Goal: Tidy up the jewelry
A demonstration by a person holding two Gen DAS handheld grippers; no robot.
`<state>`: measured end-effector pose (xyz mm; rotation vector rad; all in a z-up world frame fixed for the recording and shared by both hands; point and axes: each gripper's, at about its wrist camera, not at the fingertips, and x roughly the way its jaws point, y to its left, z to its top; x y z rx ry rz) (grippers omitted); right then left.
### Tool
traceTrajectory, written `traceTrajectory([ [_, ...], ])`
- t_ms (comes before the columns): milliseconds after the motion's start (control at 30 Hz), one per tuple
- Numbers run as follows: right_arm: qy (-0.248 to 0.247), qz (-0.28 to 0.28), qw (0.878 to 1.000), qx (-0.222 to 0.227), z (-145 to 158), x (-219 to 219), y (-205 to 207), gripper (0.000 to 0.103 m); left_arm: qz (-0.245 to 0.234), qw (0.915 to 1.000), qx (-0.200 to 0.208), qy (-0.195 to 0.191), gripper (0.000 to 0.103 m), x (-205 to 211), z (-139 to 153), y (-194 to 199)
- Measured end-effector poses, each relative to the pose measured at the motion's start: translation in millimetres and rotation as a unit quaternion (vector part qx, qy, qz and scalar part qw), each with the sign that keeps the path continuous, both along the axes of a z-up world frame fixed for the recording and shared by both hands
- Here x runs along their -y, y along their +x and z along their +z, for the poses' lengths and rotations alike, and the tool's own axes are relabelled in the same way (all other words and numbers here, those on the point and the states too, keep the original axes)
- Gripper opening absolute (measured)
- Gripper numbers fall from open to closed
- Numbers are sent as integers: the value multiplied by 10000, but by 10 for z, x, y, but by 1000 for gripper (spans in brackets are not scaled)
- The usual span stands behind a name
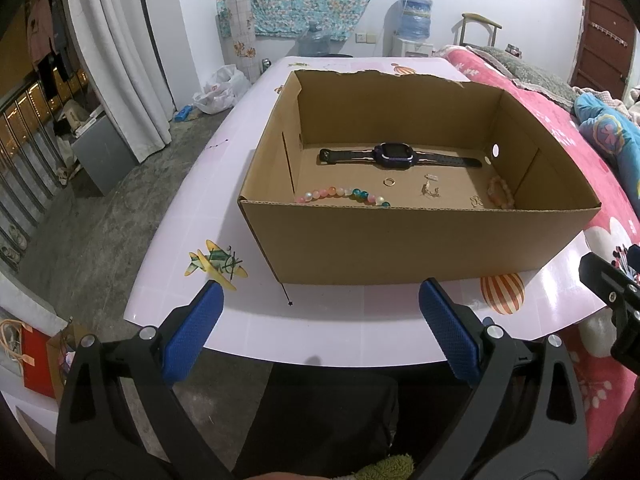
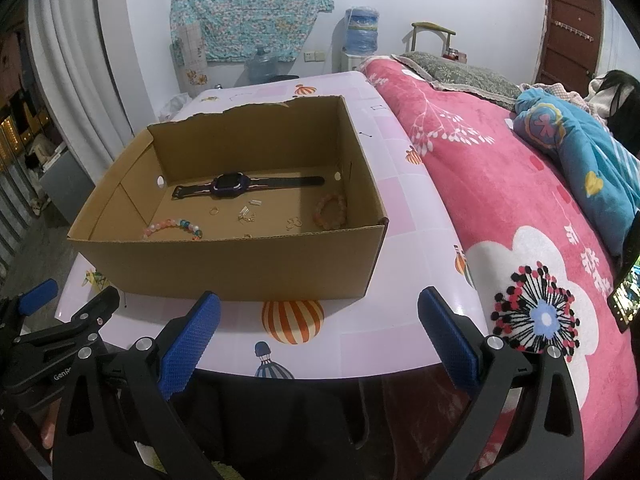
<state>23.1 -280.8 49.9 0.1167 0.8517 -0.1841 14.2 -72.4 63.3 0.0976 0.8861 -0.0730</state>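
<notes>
While both of my grippers hover at the near edge of the pale pink patterned surface (image 1: 248, 332), the left gripper (image 1: 320, 324) and right gripper (image 2: 320, 328) each stand with blue-padded fingers (image 1: 196, 332) spread wide, holding nothing. Open brown cardboard box (image 1: 400, 240) sits on the surface. Inside lie a black and purple wristwatch (image 1: 394, 155) toward the far wall, a multicoloured bead bracelet (image 1: 340, 196) near left, a pink bead bracelet (image 2: 330, 211) right, and a small gold ring (image 1: 389, 181) between them.
</notes>
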Motion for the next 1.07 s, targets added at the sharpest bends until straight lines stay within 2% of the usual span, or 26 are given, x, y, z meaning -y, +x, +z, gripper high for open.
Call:
traceTrajectory([
  [1067, 19, 35, 10000, -33, -1, 9, 7, 96, 9, 10000, -64, -20, 95, 30, -20, -37],
])
